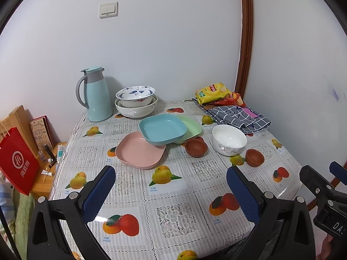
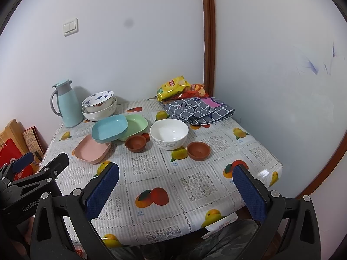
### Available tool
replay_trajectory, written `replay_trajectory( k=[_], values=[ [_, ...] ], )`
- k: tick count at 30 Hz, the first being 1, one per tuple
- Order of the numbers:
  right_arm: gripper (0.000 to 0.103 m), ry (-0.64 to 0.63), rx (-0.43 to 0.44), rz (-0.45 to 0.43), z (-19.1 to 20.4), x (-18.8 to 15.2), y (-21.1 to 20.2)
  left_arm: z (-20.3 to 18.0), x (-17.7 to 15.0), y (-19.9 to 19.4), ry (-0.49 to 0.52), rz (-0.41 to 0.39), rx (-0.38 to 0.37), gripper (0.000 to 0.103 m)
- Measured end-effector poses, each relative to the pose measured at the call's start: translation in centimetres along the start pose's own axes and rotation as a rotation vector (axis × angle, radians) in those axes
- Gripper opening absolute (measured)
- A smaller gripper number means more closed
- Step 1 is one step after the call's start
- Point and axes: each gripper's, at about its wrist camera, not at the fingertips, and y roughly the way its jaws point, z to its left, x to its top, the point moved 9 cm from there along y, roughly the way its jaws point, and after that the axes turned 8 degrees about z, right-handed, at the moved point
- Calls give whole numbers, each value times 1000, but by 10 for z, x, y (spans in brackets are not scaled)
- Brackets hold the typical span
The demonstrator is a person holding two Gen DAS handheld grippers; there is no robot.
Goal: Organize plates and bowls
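Observation:
Three square plates overlap mid-table: a pink plate (image 1: 139,150) (image 2: 92,149) in front, a blue plate (image 1: 162,129) (image 2: 109,127) resting tilted on it and on a green plate (image 1: 192,127) (image 2: 136,123). Two small brown bowls (image 1: 195,147) (image 1: 254,157) (image 2: 136,143) (image 2: 198,151) flank a white bowl (image 1: 229,139) (image 2: 169,134). A patterned bowl sits in a larger white bowl (image 1: 135,101) (image 2: 98,106) at the back. My left gripper (image 1: 171,195) and right gripper (image 2: 176,192) are open and empty, above the table's near edge.
A light blue thermos jug (image 1: 96,96) (image 2: 66,105) stands at the back left. Snack bags (image 1: 213,93) (image 2: 175,87) and a checked cloth (image 1: 238,118) (image 2: 199,110) lie at the back right by the wall. A red bag (image 1: 17,164) stands left of the table.

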Motion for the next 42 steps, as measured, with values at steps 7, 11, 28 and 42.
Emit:
replay_trajectory(
  k=[7,11,28,42],
  values=[
    [103,2,3,-1,0,-1,-1,0,0,0,0,0,1,103],
    [103,-1,3,-3,2,0,-2,0,0,0,0,1,-1,103],
    [103,-7,2,-2,3,1,-1,1,-1,-1,0,0,1,103],
    [103,-23,-4,-12,7,4,7,1,5,17,12,24,17,103]
  ],
)
